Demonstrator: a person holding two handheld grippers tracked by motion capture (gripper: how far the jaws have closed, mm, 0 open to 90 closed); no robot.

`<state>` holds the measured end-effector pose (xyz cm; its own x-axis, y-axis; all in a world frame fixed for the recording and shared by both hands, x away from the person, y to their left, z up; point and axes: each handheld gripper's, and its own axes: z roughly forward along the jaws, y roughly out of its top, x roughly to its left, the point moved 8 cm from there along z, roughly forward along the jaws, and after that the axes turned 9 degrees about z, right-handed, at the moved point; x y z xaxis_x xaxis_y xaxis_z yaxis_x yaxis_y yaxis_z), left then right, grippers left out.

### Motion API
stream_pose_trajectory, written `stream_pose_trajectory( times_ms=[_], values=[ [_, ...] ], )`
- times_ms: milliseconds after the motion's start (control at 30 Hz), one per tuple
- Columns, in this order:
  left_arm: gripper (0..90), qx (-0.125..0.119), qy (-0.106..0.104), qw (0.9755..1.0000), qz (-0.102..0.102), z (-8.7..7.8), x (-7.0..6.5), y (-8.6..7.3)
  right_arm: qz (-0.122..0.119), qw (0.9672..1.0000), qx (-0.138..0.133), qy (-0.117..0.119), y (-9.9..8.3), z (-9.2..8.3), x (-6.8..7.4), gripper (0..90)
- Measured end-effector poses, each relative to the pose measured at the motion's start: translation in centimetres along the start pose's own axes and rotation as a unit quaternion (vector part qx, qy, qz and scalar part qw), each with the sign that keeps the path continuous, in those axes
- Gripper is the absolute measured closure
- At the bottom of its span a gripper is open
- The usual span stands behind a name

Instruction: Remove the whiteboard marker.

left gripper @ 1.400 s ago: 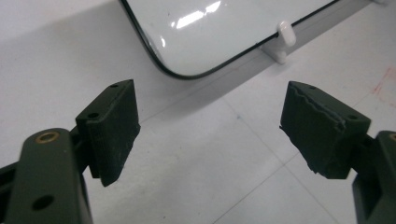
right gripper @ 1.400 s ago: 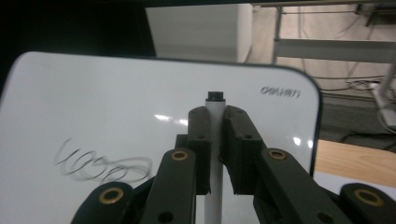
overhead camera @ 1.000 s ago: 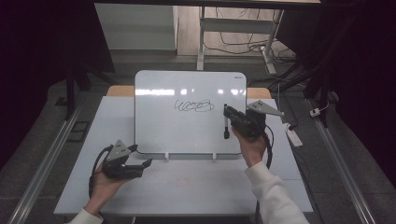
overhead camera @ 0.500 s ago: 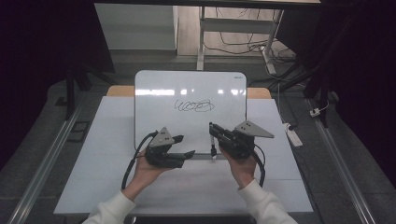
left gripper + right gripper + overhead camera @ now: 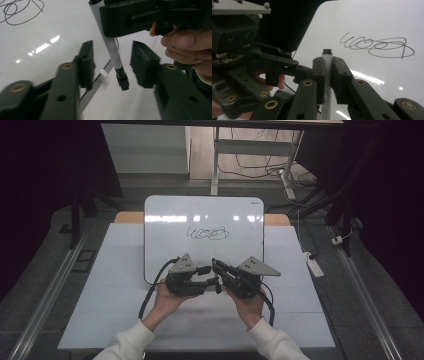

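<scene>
Right hand-held gripper (image 5: 216,266) clamped on a white marker (image 5: 108,42), above the whiteboard's (image 5: 165,245) near edge on the tabletop (image 5: 115,285); left hand-held gripper (image 5: 212,275) jaws spread wide either side of the marker's black lower end, not touching; black scribble (image 5: 207,234) on whiteboard.

No legible txt anywhere. Whiteboard (image 5: 165,227) has a black scribble (image 5: 207,234), loops only, no letters or nos. Small mark at the board's top right corner, too small to read.
</scene>
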<state>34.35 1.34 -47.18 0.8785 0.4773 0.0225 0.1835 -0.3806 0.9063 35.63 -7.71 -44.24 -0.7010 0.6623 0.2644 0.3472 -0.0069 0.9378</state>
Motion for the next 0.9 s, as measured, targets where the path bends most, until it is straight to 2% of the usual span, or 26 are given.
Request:
stream_pose_trajectory(
  times_ms=[133,267,367,433,467,533,633,667,733,767,900],
  values=[
    [73.0,-0.006,-0.002,1.0000,0.000,-0.2,0.1,0.1,-0.005,1.0000,-0.004,0.005,-0.1,0.0,0.5,80.7],
    [80.3,-0.007,0.005,0.9999,-0.007,-0.5,0.5,0.0,-0.008,0.9999,-0.007,0.008,0.0,-0.1,0.6,80.3],
    [81.7,-0.004,0.000,1.0000,-0.006,-0.6,0.7,-0.1,-0.008,0.9998,-0.003,0.018,0.1,-0.1,0.6,78.8],
    [81.8,0.002,-0.005,1.0000,-0.001,-0.7,0.7,-0.3,-0.011,0.9995,-0.002,0.030,0.2,-0.3,0.6,72.8],
    [81.8,0.004,-0.007,1.0000,0.003,-0.8,0.7,-0.4,-0.017,0.9988,-0.002,0.045,0.4,-0.5,0.6,69.1],
    [81.9,0.005,-0.015,0.9998,0.009,-1.1,0.8,-0.4,-0.037,0.9970,0.016,0.066,0.5,-0.8,0.5,61.8],
    [81.9,0.010,-0.038,0.9990,0.022,-1.6,0.7,-0.5,-0.070,0.9901,0.057,0.107,0.0,-1.4,-0.3,54.2],
    [81.9,0.012,-0.047,0.9985,0.027,-1.8,0.6,-0.4,-0.073,0.9863,0.077,0.126,-0.3,-1.6,-0.5,52.7],
    [81.9,0.014,-0.066,0.9969,0.040,-1.9,0.3,-0.3,-0.088,0.9786,0.115,0.146,-1.2,-1.8,-1.1,51.7],
    [81.9,0.016,-0.077,0.9958,0.046,-2.0,0.0,-0.3,-0.096,0.9737,0.136,0.156,-1.7,-1.9,-1.3,51.7],
    [81.8,0.025,-0.116,0.9903,0.073,-1.9,-1.0,-0.1,-0.123,0.9568,0.180,0.192,-3.3,-1.9,-1.2,51.8]
  ],
)
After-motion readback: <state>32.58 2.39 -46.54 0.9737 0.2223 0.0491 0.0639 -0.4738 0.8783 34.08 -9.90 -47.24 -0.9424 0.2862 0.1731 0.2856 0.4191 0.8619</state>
